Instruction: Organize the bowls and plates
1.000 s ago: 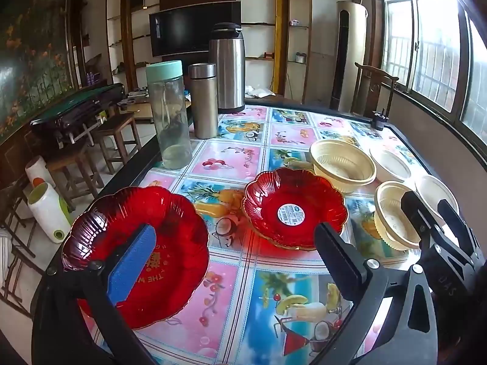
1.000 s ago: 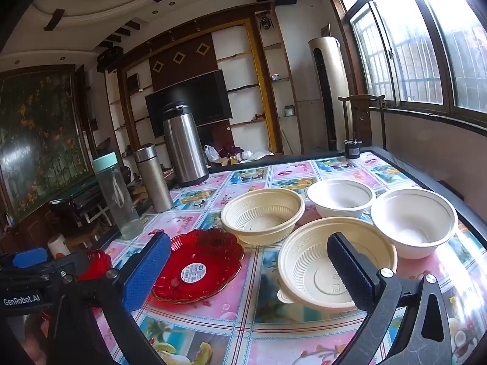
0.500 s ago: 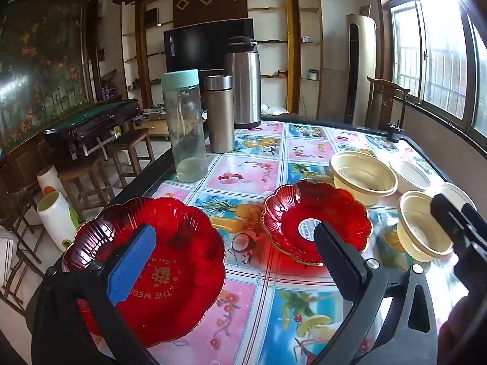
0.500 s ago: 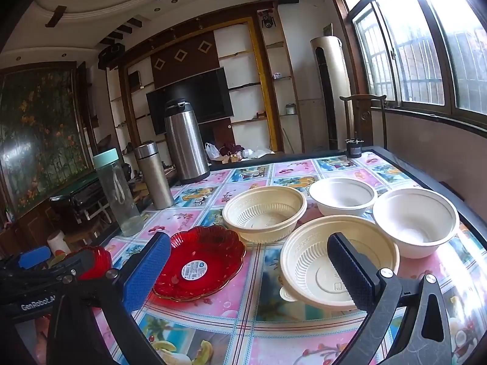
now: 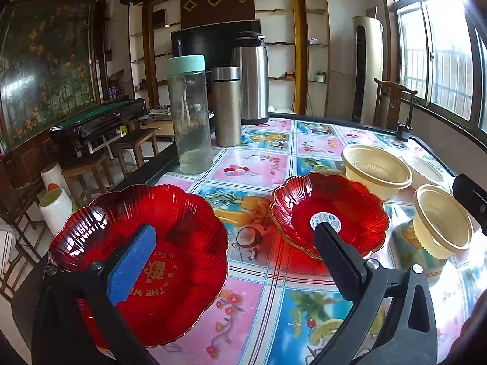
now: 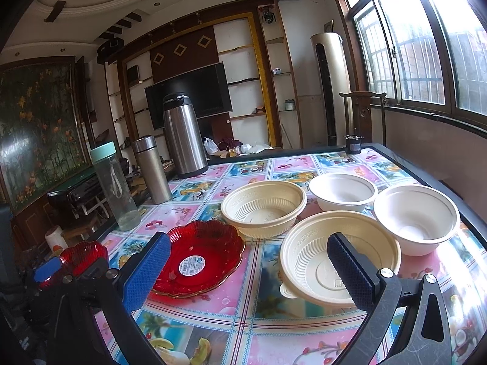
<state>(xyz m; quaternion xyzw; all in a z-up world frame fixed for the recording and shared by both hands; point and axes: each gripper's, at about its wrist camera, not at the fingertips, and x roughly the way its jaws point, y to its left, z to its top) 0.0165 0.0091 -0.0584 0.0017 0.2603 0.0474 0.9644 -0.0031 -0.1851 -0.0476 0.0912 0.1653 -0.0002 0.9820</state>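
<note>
A large red scalloped plate (image 5: 182,243) lies at the table's near left corner, also in the right wrist view (image 6: 86,255). A smaller red plate with a sticker (image 5: 341,206) (image 6: 204,255) lies mid-table. Two cream ribbed bowls (image 6: 264,206) (image 6: 310,261) and two white bowls (image 6: 344,191) (image 6: 417,219) stand to the right. My left gripper (image 5: 234,249) is open and empty, its blue finger over the large plate. My right gripper (image 6: 246,261) is open and empty, between the small red plate and the near cream bowl.
A clear bottle with a mint lid (image 5: 190,115), a steel flask (image 5: 226,106) and a tall steel thermos (image 5: 251,76) stand at the far left of the table (image 5: 258,164). A small dark cup (image 6: 353,144) sits at the far right edge. Stools stand beyond the left edge.
The left gripper's view has tilted up and drawn slightly back, with the plates lower in frame. The right gripper has barely moved. Nothing was taken hold of.
</note>
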